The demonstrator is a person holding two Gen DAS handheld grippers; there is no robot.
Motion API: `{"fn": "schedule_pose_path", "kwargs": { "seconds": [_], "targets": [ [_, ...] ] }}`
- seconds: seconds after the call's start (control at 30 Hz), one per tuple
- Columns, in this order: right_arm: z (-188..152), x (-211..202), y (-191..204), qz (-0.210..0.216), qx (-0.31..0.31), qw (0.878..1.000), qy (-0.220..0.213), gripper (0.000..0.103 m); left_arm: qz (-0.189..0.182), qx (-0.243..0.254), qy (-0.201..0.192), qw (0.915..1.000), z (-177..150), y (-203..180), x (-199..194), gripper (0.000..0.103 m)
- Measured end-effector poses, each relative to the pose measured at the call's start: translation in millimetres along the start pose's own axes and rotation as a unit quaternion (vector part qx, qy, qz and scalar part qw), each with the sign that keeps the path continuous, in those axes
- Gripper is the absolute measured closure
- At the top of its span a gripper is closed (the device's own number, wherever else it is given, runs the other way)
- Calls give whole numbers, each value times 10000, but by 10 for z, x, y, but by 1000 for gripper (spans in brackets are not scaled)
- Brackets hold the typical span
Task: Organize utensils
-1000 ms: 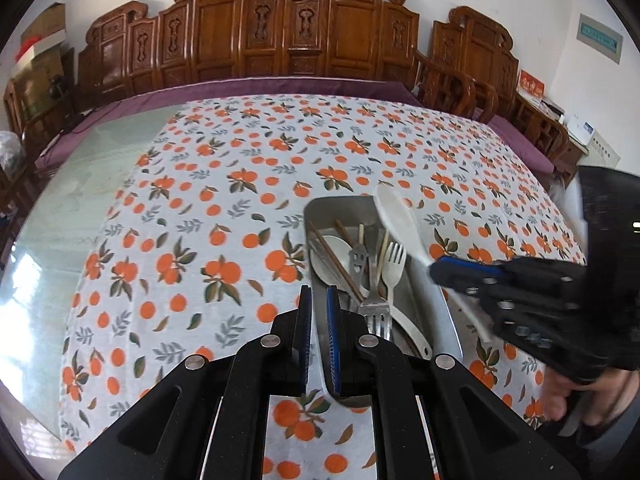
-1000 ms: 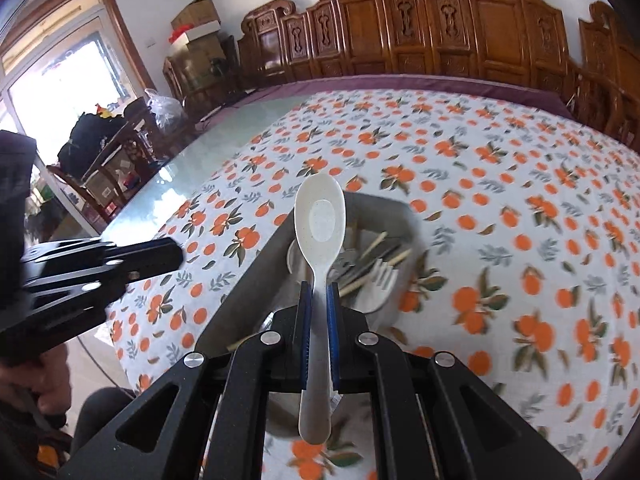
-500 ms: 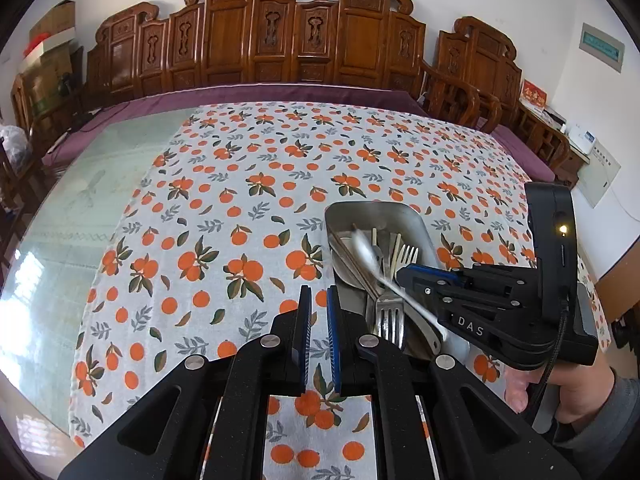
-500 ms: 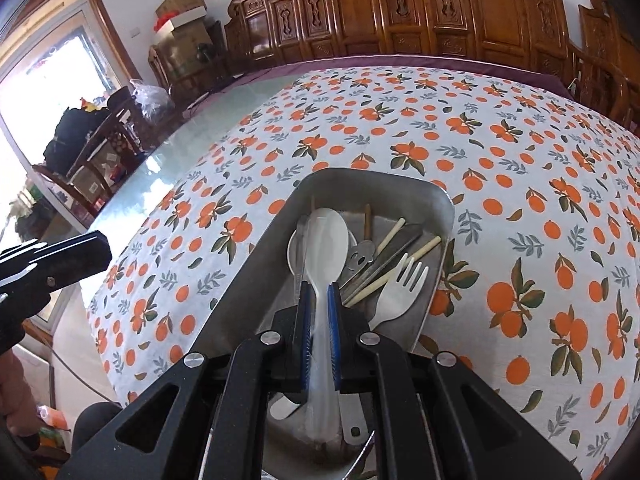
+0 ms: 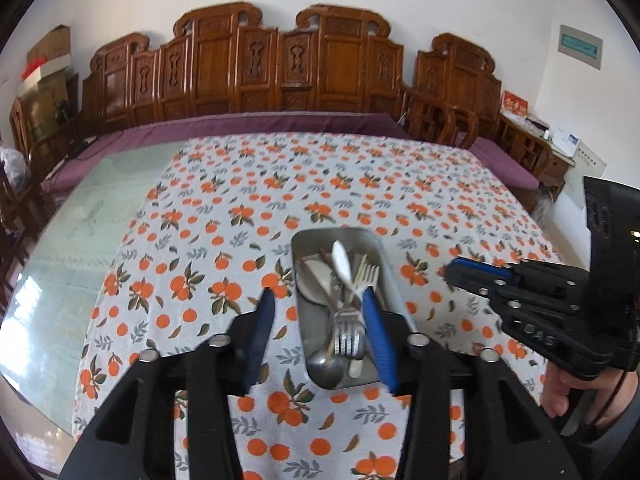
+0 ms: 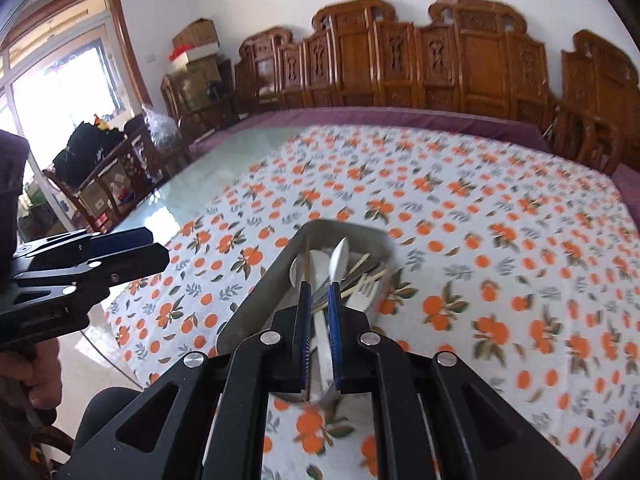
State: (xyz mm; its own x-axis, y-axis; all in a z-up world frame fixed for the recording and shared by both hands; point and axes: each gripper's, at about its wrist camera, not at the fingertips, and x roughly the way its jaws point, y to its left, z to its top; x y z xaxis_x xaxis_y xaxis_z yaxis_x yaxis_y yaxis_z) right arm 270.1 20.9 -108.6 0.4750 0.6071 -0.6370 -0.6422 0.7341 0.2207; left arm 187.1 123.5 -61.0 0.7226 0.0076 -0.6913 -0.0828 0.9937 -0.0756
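Observation:
A metal tray (image 5: pixel 297 280) (image 6: pixel 260 292) sits on the orange-print tablecloth and holds a white spoon (image 5: pixel 342 264) (image 6: pixel 340 258), forks (image 5: pixel 349 334), a metal spoon (image 5: pixel 326 364) and chopsticks. My left gripper (image 5: pixel 318 294) hangs above the tray's near end; its jaws are opening and nothing is between them. The right gripper (image 6: pixel 319 291) is raised above the tray. Its jaws are opening by a narrow gap with nothing gripped, and the white spoon lies loose in the tray below. Seen from the left wrist, the right gripper (image 5: pixel 454 272) is off to the tray's right.
The tablecloth (image 5: pixel 240 240) covers most of a glass-topped table, with bare glass (image 5: pixel 60 260) on the left. Carved wooden chairs (image 5: pixel 280 72) line the far edge. A person's hand (image 5: pixel 556 392) holds the right gripper. In the right wrist view, the left gripper (image 6: pixel 158 252) is at the left.
The right gripper lowered the white spoon into the tray, let it go and drew back upward. The left gripper's jaws went from shut to wide apart, and it rose a little.

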Motion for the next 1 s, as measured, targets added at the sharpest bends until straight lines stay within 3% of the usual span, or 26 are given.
{"fn": "schedule_pose_path", "kwargs": {
  "seconds": [0.1,0.2,0.23,0.43,0.63,1.0],
  "targets": [
    [-32,-296,-50,-131,25,9997,-197,83,-55,59,-194,9998,26,-117,-162,32],
    [-84,-609,-108,-264,73,9988,-394,73,-107,127,-345,9993,40,-225,-302,21],
    [-100,-707,-127,-329,96,9984,-453,65,-119,134,-419,9990,45,-265,-357,16],
    [-262,-1185,-281,-745,261,9941,-749,28,-231,204,-631,9975,36,-493,-598,8],
    [-431,-1574,-440,-1154,426,9875,-986,3,-321,290,-835,9956,-28,-704,-821,8],
    [-548,-2243,-286,-1380,207,9768,-1624,3,-632,308,-1192,9904,-128,-974,-1277,8]
  ]
}}
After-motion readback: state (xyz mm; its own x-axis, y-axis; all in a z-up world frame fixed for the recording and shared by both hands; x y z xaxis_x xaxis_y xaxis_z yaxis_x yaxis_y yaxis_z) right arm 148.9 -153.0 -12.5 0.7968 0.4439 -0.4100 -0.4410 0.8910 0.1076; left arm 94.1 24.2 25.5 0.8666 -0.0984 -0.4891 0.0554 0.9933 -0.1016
